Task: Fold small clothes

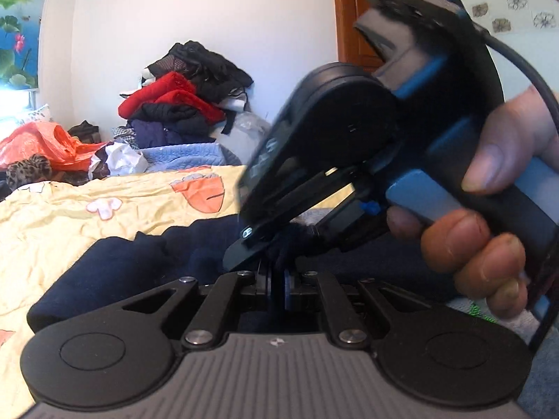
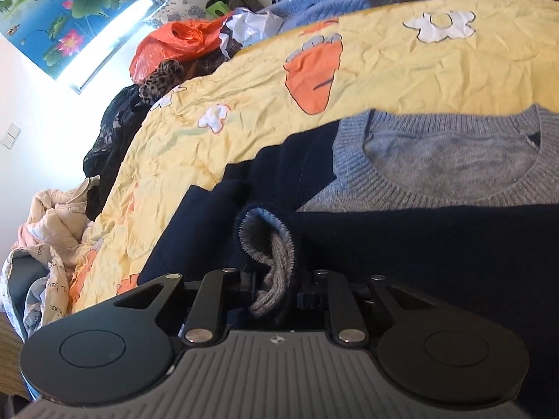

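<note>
Navy-and-grey sweater (image 2: 419, 230) lies flat on the bed (image 2: 384, 52), collar away from the right wrist camera, one sleeve drawn across the body. Right gripper (image 2: 279, 293) has its jaws clamped on the sleeve cuff (image 2: 269, 244), which bunches up between them with the grey lining showing. Left gripper (image 1: 276, 281) has its jaws together, pinching a small bit of the navy knit right next to the right gripper's fingers (image 1: 244, 248); how much cloth it really has I cannot tell. Risks: both grippers crowd the same spot, so they could knock or snag each other when either pulls. The cuff is held as a thick wad, so it may slip out under tension, or the sleeve may land twisted and lumpy. The left pinch looks shallow; it could let go, or drag the body layer and wrinkle the fold. Loose knit could catch on the finger hardware.
</note>
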The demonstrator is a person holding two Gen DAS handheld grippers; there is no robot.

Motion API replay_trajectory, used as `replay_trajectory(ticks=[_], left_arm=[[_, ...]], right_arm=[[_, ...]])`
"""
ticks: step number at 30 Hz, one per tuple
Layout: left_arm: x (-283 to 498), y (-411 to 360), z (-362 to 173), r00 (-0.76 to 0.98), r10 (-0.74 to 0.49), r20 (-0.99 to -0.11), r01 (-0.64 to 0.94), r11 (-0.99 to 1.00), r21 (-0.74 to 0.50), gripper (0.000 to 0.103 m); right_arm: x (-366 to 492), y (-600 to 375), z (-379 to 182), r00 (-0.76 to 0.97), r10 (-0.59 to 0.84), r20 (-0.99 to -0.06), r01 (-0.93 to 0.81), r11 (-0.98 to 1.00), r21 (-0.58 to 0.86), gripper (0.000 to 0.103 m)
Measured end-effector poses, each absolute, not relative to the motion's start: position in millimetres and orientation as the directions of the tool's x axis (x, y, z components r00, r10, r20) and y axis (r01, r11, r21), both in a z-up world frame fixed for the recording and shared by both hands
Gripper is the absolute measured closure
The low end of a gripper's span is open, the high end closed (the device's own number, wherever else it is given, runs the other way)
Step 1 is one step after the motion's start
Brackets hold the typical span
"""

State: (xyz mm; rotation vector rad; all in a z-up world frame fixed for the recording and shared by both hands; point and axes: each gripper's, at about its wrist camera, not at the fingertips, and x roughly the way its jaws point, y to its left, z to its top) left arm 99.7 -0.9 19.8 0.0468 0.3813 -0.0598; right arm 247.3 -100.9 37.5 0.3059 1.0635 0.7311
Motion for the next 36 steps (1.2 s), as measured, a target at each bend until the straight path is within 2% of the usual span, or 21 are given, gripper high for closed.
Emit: replay_trajectory(ticks=[2, 3, 4, 6, 8, 11, 14, 36], left_arm=[[94.0, 6.0, 21.2, 0.936, -0.094, -0.339, 0.096, 0.995, -0.011, 0.089], [91.5, 11.3, 21.9, 0.941, -0.108, -0.321, 0.100, 0.994, -0.042, 0.074], [89.6, 17.0, 22.4, 0.945, -0.115, -0.307, 0.096, 0.992, -0.076, 0.043], [86.3, 28.2, 23.9, 0.958, -0.098, -0.270, 0.060, 0.987, -0.146, 0.006], [81.6, 40.6, 24.1, 0.972, -0.088, -0.219, 0.040, 0.975, -0.216, 0.005], [91.1, 52.1, 22.5, 0.959, -0.087, -0.271, 0.007, 0.959, -0.284, 0.005], [94.9, 58.3, 21.8, 0.954, -0.084, -0.286, -0.011, 0.950, -0.313, 0.005], [106.7, 63.8, 13.9, 0.924, -0.068, -0.377, -0.066, 0.941, -0.332, 0.005]], right_arm=[[250.9, -115.7, 42.9, 0.314, 0.697, -0.644, -0.368, 0.715, 0.595, 0.080], [254.9, -126.5, 47.1, 0.337, 0.711, -0.617, -0.355, 0.703, 0.616, 0.080], [256.1, -139.1, 52.0, 0.361, 0.718, -0.594, -0.345, 0.695, 0.630, 0.080], [254.9, -168.8, 59.5, 0.405, 0.721, -0.562, -0.332, 0.689, 0.644, 0.080], [252.2, -202.1, 61.0, 0.445, 0.701, -0.558, -0.304, 0.704, 0.641, 0.080], [247.9, -258.7, 52.4, 0.500, 0.640, -0.583, -0.230, 0.747, 0.623, 0.080], [245.3, -301.7, 32.5, 0.533, 0.564, -0.631, -0.129, 0.791, 0.599, 0.080], [233.3, -349.7, 11.8, 0.559, 0.552, -0.619, -0.103, 0.787, 0.608, 0.080]])
